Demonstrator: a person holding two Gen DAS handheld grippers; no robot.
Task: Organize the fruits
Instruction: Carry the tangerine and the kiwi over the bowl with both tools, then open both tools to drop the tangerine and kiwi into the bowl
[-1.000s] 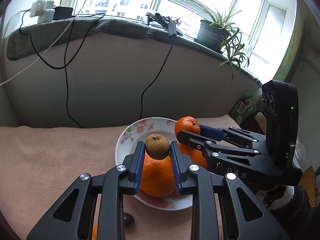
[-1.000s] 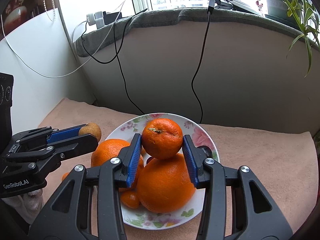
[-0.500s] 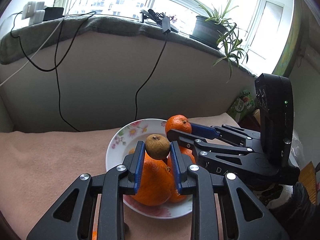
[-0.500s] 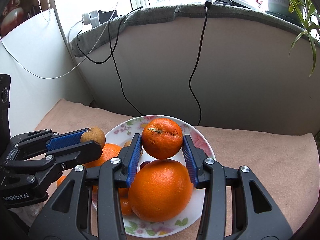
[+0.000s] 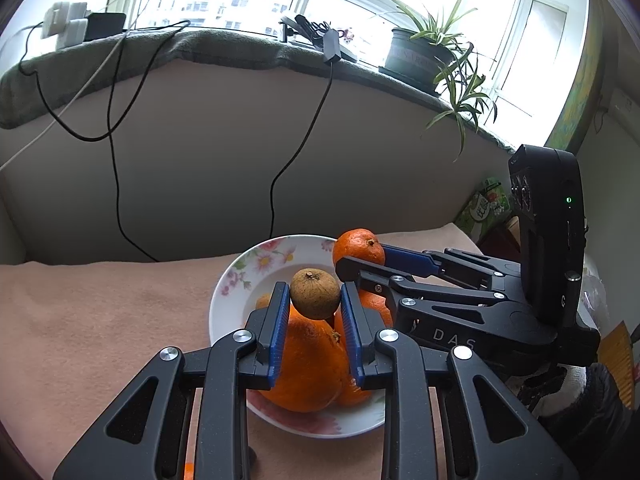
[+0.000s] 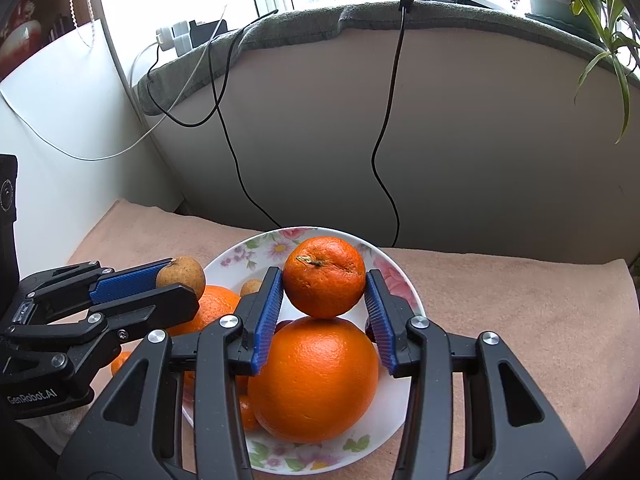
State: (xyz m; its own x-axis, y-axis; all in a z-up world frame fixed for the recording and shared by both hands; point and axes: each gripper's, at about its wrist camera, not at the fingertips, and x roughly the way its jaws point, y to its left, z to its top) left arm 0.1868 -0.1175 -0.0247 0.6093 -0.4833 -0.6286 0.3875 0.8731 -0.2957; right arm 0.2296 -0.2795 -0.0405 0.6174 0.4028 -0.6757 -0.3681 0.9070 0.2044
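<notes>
My left gripper [image 5: 315, 296] is shut on a small brown round fruit [image 5: 315, 294] and holds it above the floral white plate [image 5: 240, 276]. My right gripper [image 6: 325, 276] is shut on a mandarin [image 6: 325, 276] and holds it just above a big orange [image 6: 314, 380] on the same plate [image 6: 404, 280]. The left gripper with the brown fruit [image 6: 181, 273] shows at the left of the right wrist view. The right gripper with the mandarin [image 5: 357, 246] shows at the right of the left wrist view. Other oranges [image 5: 308, 364] lie on the plate.
The plate sits on a pink blanket [image 5: 100, 312]. A padded grey wall [image 5: 200, 160] with hanging black cables [image 5: 276, 184] rises behind it. A potted plant [image 5: 420, 56] stands on the sill. A small brown fruit [image 6: 251, 286] lies in the plate.
Both grippers have shifted slightly over the plate while holding their fruit. The plate sits a bit more to the right in the left wrist view; the grips have not changed.
</notes>
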